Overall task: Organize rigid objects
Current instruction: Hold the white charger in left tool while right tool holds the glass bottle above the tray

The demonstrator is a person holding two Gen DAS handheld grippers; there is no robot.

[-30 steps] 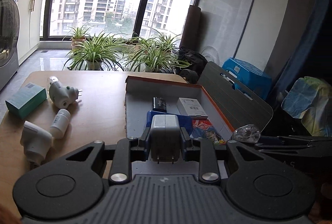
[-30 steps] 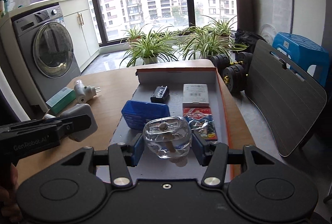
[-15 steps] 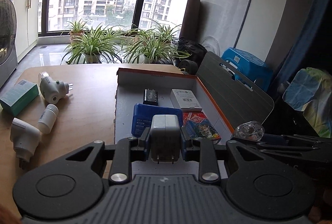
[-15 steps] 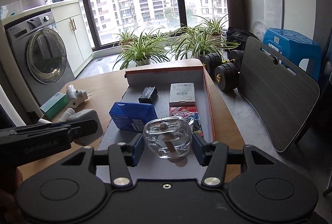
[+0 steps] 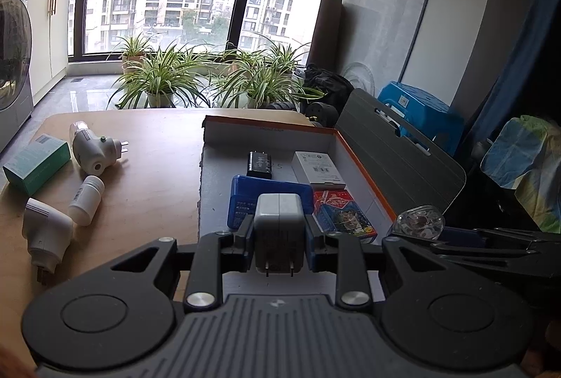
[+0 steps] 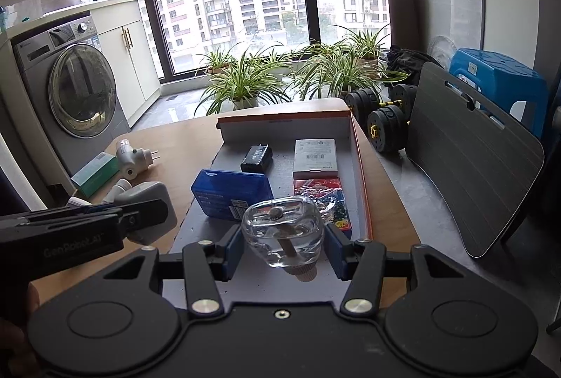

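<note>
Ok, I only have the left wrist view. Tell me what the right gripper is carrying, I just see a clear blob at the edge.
Observer: The right gripper is shut on a clear glass bottle with a beige cap pointing toward the camera.
Operator: Give me what sits on the floor right of the table.
Observer: Black dumbbells, beside the leaning grey board.
Operator: Now describe my charger from that side.
Observer: The grey charger is clamped in the left gripper, held over the table's wood just left of the box.
</note>
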